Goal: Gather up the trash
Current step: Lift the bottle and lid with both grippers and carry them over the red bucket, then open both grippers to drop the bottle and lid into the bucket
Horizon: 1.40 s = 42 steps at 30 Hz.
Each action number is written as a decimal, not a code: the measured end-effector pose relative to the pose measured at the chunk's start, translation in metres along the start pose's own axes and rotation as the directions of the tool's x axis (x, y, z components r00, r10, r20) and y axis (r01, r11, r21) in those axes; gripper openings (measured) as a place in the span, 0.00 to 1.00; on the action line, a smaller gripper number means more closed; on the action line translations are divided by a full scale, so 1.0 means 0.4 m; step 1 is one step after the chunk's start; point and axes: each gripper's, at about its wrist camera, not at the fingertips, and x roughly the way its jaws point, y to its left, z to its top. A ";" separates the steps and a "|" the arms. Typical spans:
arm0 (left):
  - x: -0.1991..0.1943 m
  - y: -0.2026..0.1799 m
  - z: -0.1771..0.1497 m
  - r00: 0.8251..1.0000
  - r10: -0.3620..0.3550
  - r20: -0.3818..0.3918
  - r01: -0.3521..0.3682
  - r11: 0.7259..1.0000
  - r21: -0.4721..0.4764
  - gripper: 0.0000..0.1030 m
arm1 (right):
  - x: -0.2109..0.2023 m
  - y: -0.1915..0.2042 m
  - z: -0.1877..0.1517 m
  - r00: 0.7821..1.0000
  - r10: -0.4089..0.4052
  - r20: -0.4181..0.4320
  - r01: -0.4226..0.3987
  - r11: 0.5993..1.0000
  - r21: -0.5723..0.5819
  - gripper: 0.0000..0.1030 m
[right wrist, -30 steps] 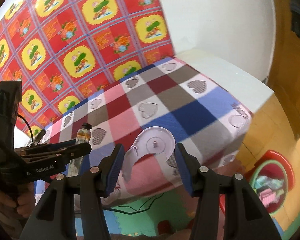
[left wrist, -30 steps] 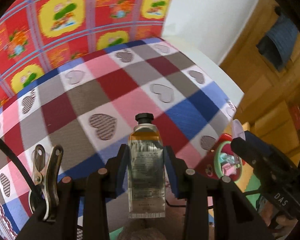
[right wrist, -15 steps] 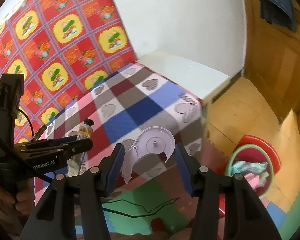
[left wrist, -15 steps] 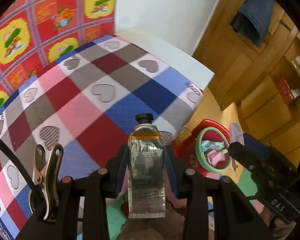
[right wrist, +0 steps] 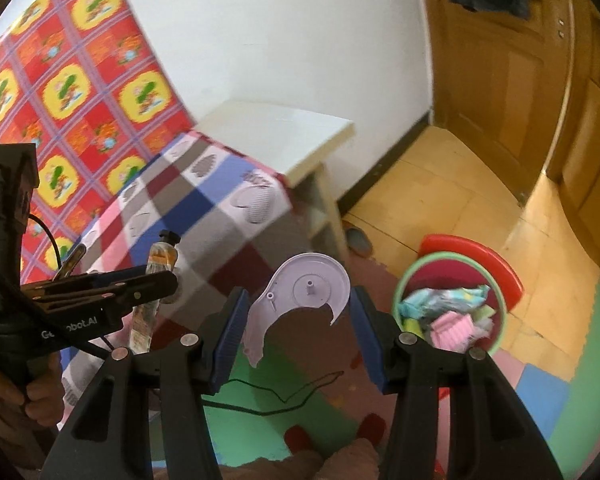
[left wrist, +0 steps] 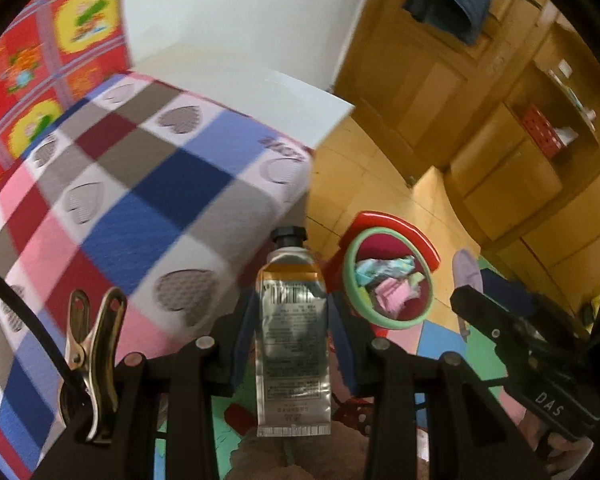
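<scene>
My left gripper is shut on a silver tube with a black cap, held upright past the table's corner. The same tube shows in the right wrist view, clamped in the left gripper. My right gripper is shut on a pale lilac plastic disc piece, gripped by its edges. On the floor stands a red bin with a green rim, holding several crumpled wrappers. In the left wrist view that bin sits just right of the tube.
A table with a checked heart-pattern cloth fills the left. A white side table stands against the wall. Wooden doors and cabinets line the right. Coloured foam mats, a black cable and a slipper lie on the floor.
Both grippers have swung right, away from the tabletop and toward the floor bin, each still holding its item. The bin is now larger and nearer in both views.
</scene>
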 end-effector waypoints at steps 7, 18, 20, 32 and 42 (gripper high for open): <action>0.096 -0.133 0.015 0.997 -0.056 -0.047 0.060 0.994 0.091 0.37 | 0.004 -0.136 -0.023 0.998 -0.054 -0.020 0.055 0.996 0.072 0.51; 0.288 -0.321 0.031 0.987 -0.115 -0.116 0.137 0.970 0.202 0.37 | 0.085 -0.351 -0.068 0.989 -0.125 -0.077 0.136 0.979 0.153 0.51; 0.329 -0.349 0.031 0.983 -0.130 -0.128 0.156 0.964 0.216 0.37 | 0.113 -0.392 -0.079 0.986 -0.135 -0.094 0.149 0.975 0.165 0.51; 0.562 -0.455 0.011 0.970 -0.150 -0.192 0.197 0.946 0.258 0.37 | 0.281 -0.561 -0.134 0.967 -0.163 -0.195 0.202 0.958 0.204 0.51; 0.694 -0.474 0.014 0.959 -0.129 -0.252 0.189 0.954 0.231 0.36 | 0.369 -0.645 -0.158 0.954 -0.163 -0.252 0.216 0.956 0.199 0.52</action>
